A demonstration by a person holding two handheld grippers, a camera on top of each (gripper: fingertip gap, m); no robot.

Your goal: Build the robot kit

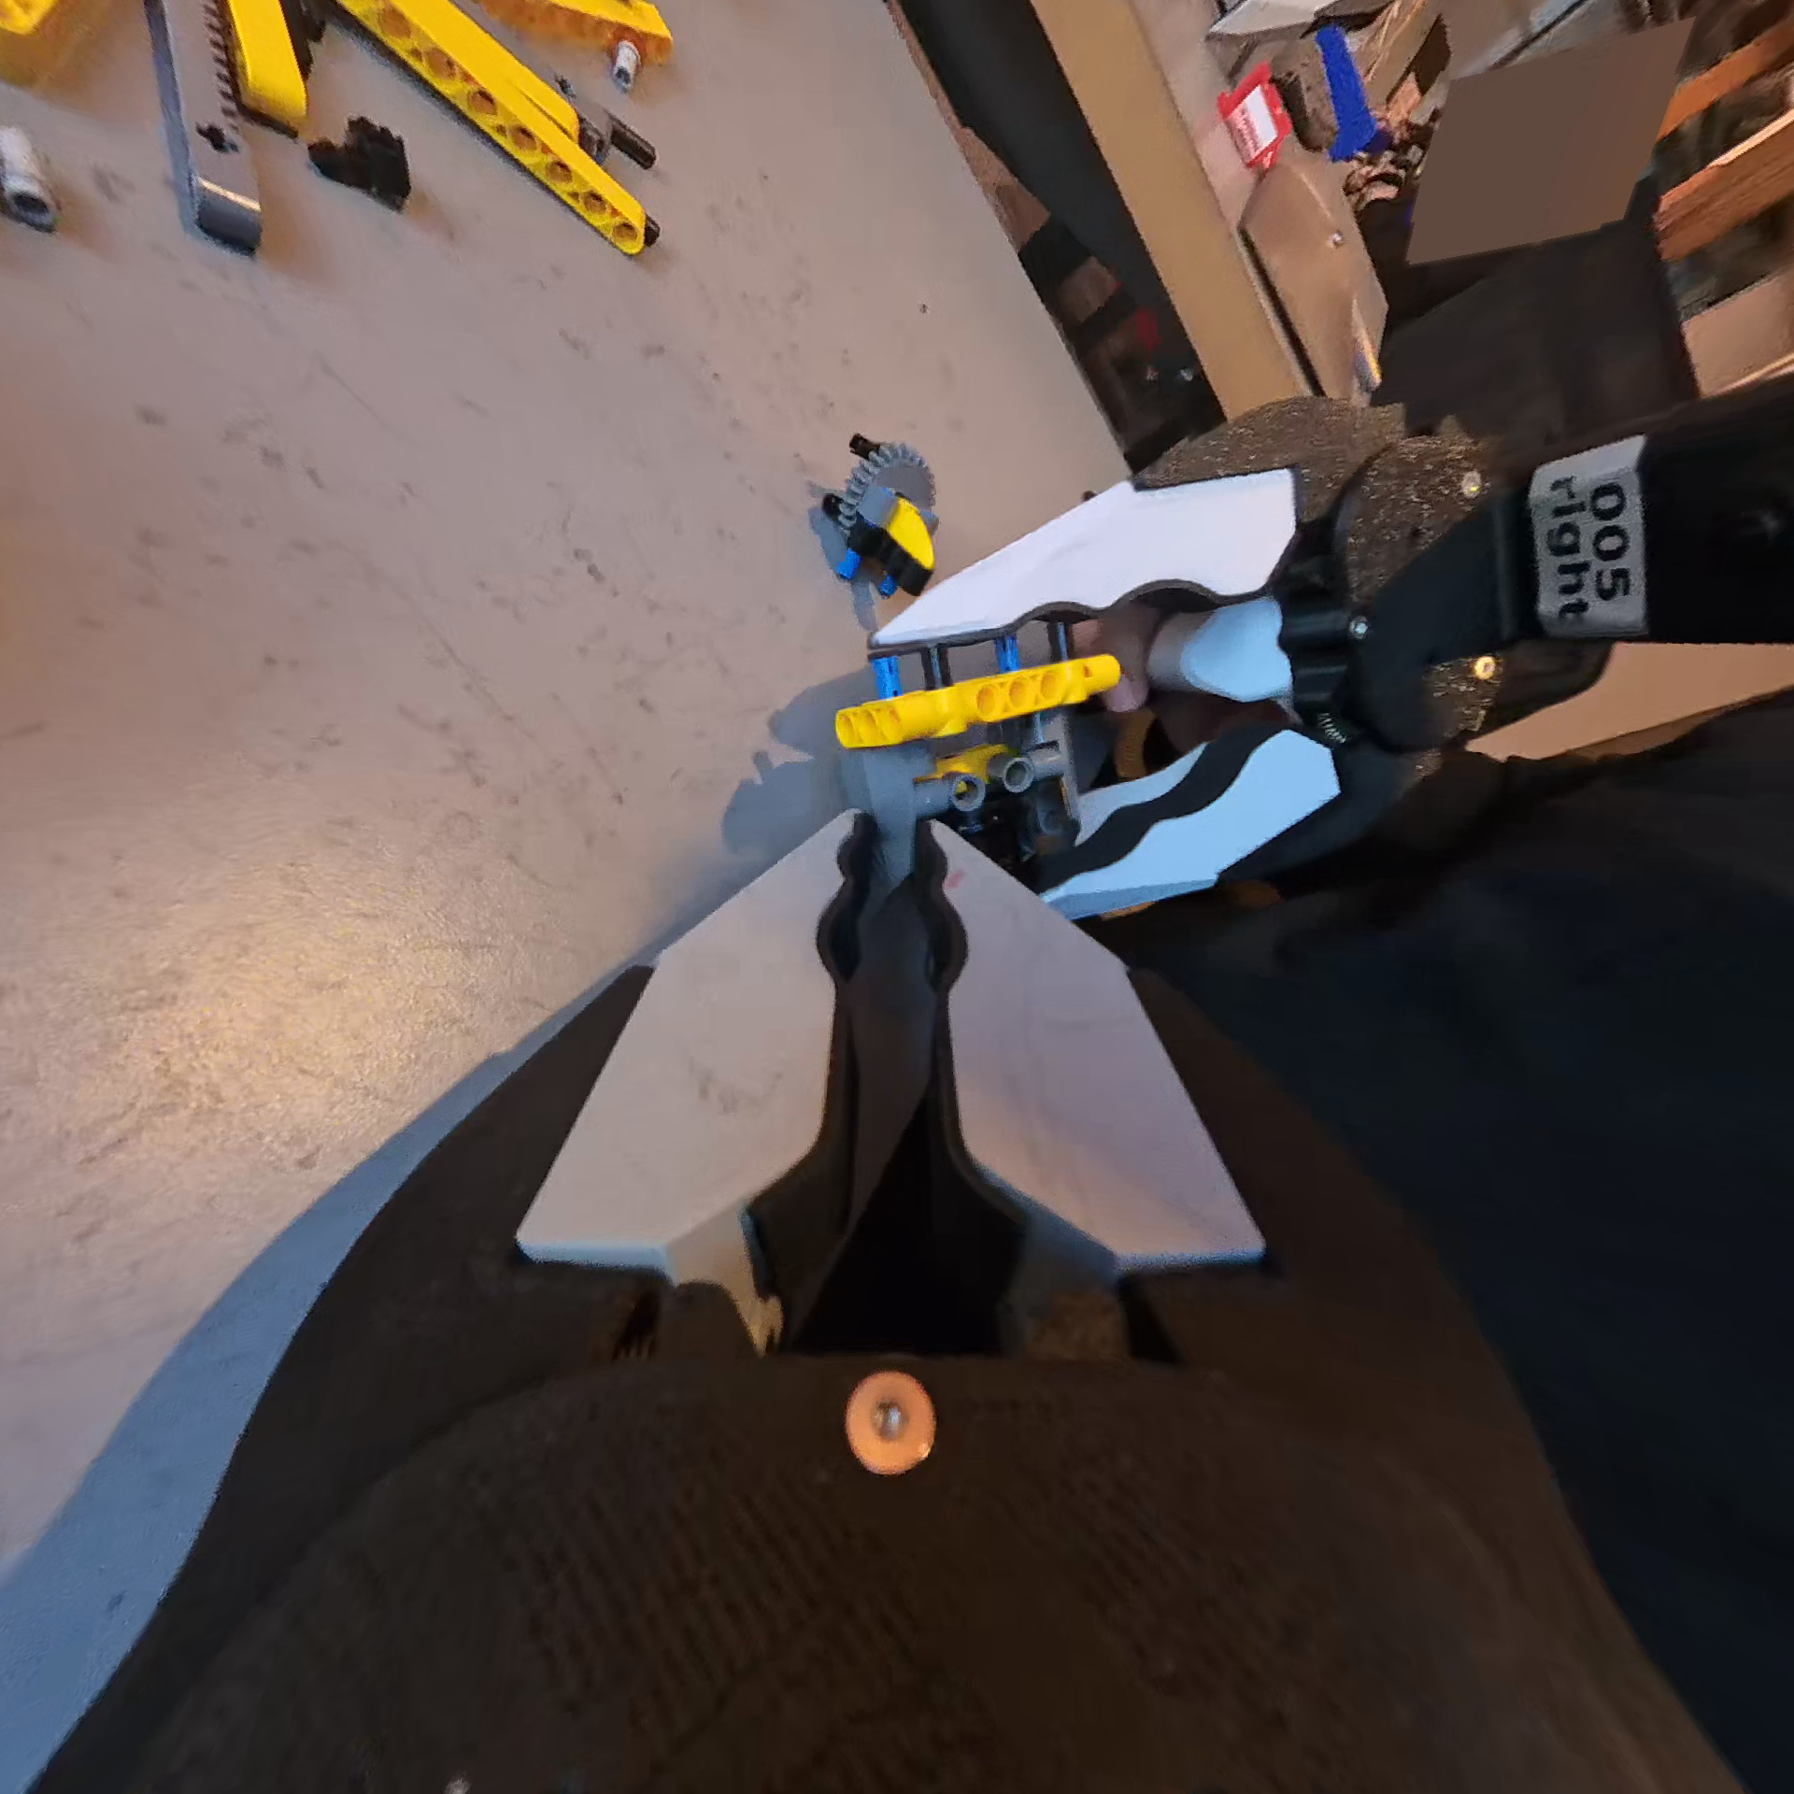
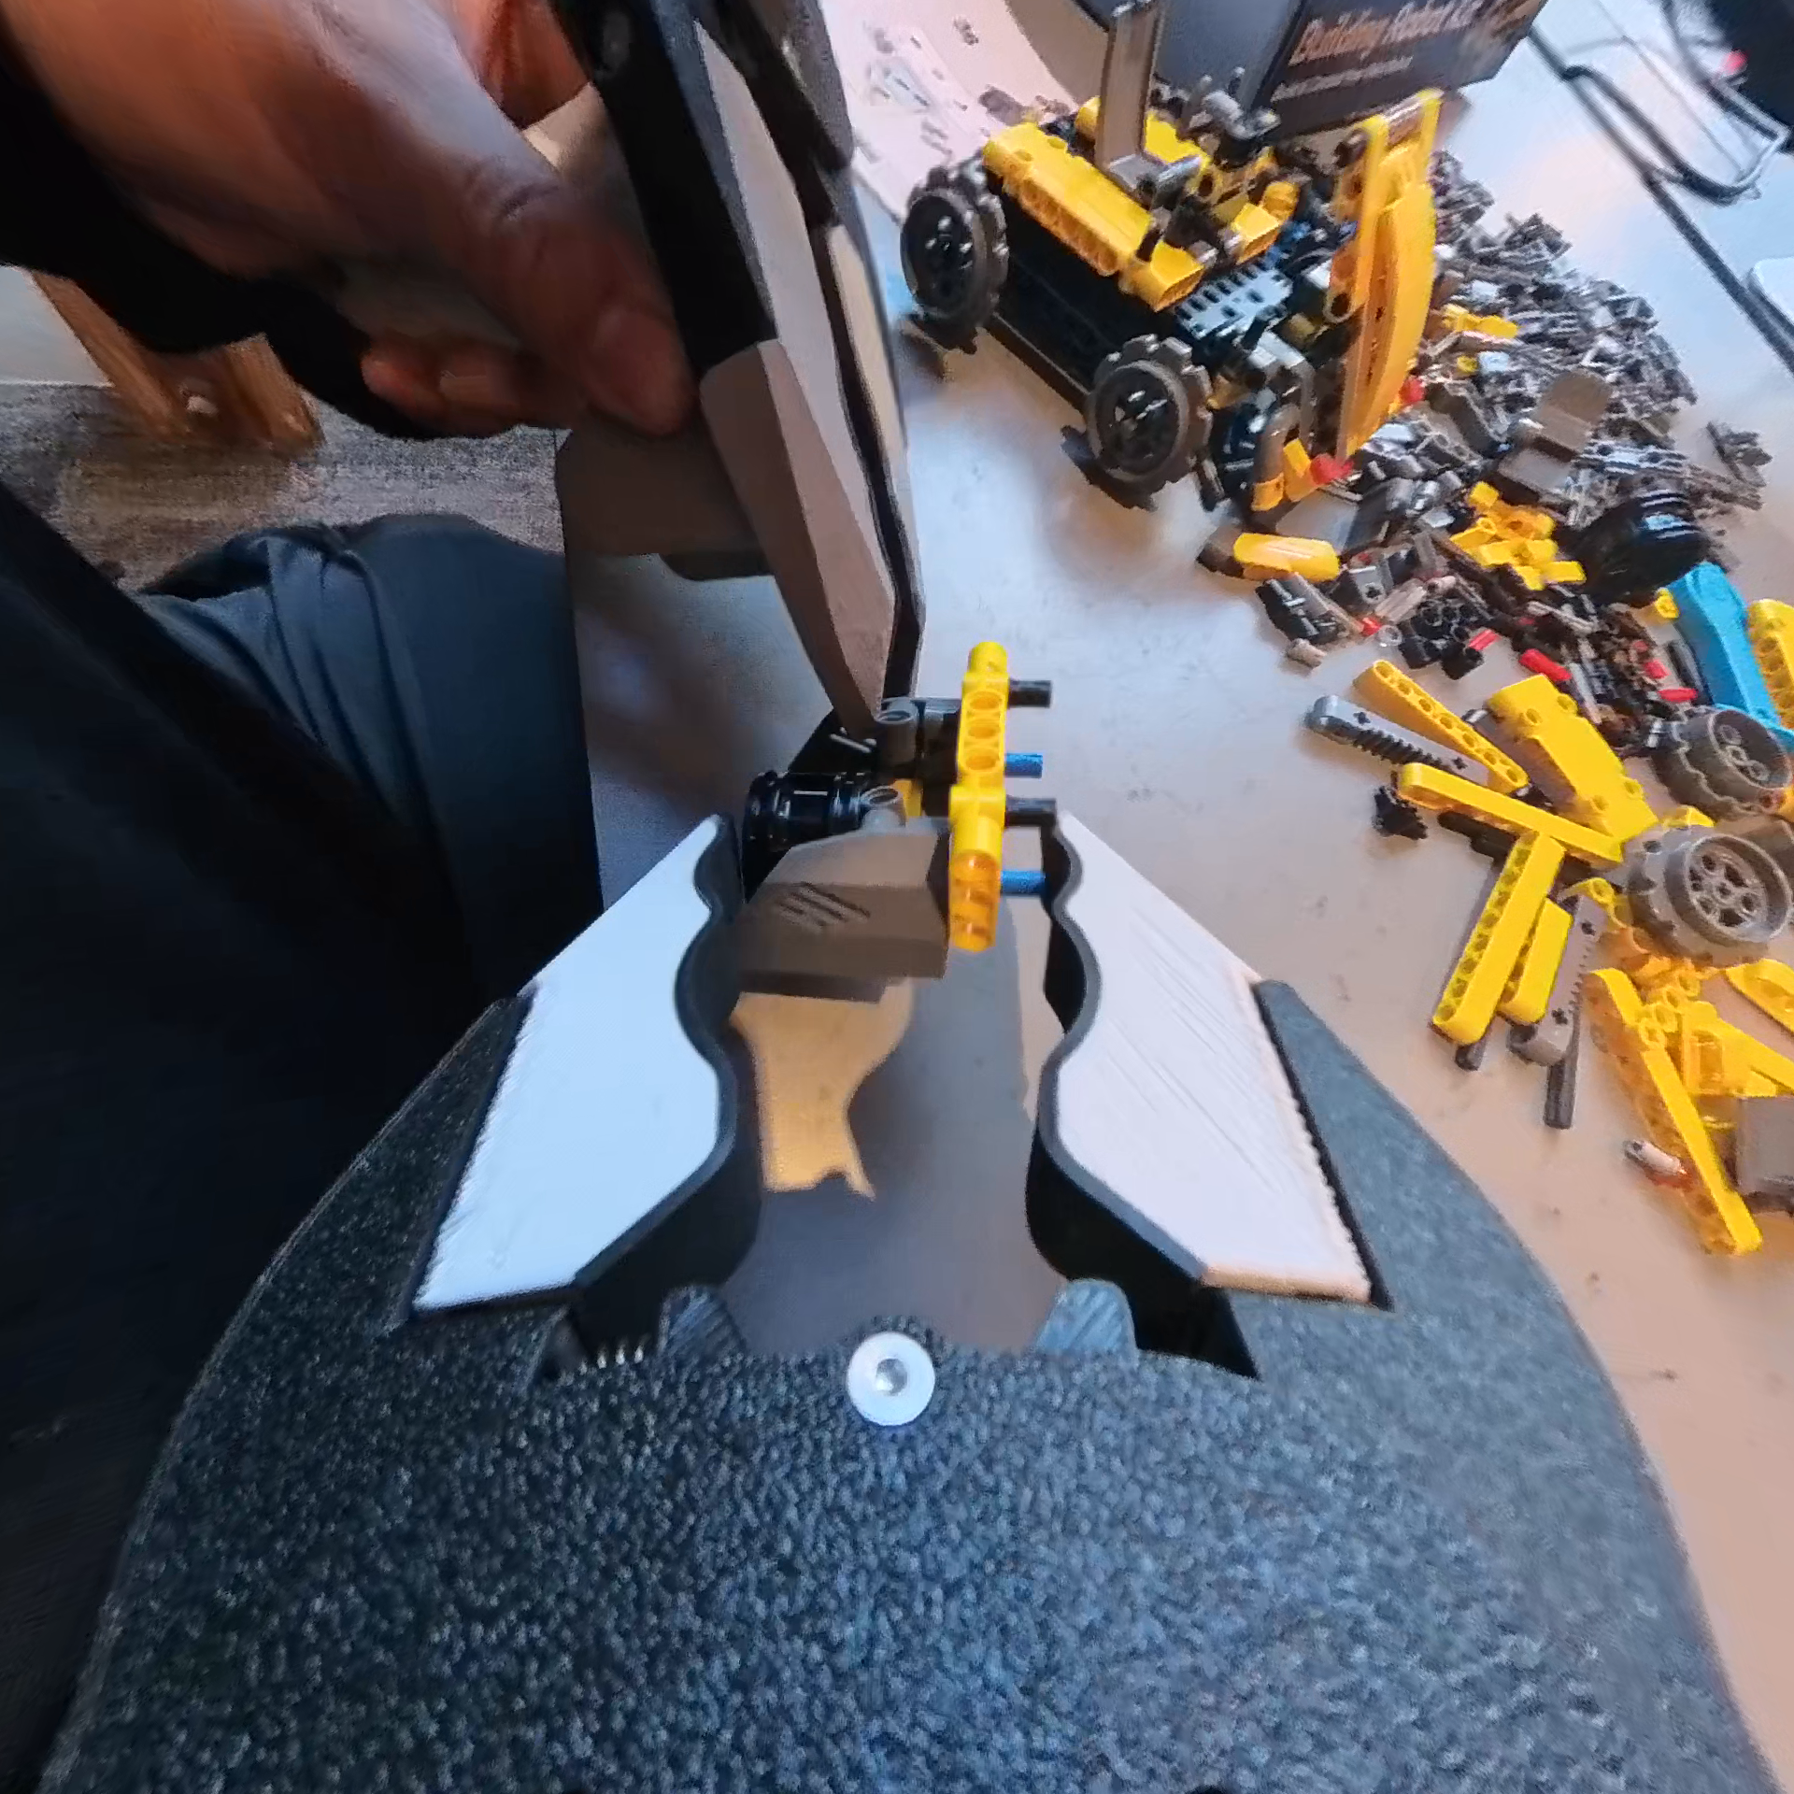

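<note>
A small building-toy assembly (image 1: pixel 971 747) has a yellow holed beam (image 1: pixel 976 699), blue and black pins, and a grey frame. My left gripper (image 1: pixel 888 837) is shut on the frame's grey end. My right gripper (image 1: pixel 971 767) comes in from the right with a finger on either side of the assembly. In the right wrist view my right gripper (image 2: pixel 888 825) clamps it: the pins (image 2: pixel 1024 880) touch one finger, and a black round part (image 2: pixel 786 806) meets the other. A grey panel (image 2: pixel 845 913) lies between the fingers. The left gripper (image 2: pixel 864 694), held by a hand (image 2: pixel 388 243), reaches down onto the assembly.
A small gear piece (image 1: pixel 888 519) lies on the beige table (image 1: pixel 437 631) just beyond the assembly. Yellow beams (image 1: pixel 505 116) and a grey rack (image 1: pixel 209 146) lie farther off. A yellow wheeled model (image 2: pixel 1165 262), a pile of loose parts (image 2: pixel 1553 544) and wheels (image 2: pixel 1709 879) fill the right. Both grippers' tips are close together, under 4 cm apart.
</note>
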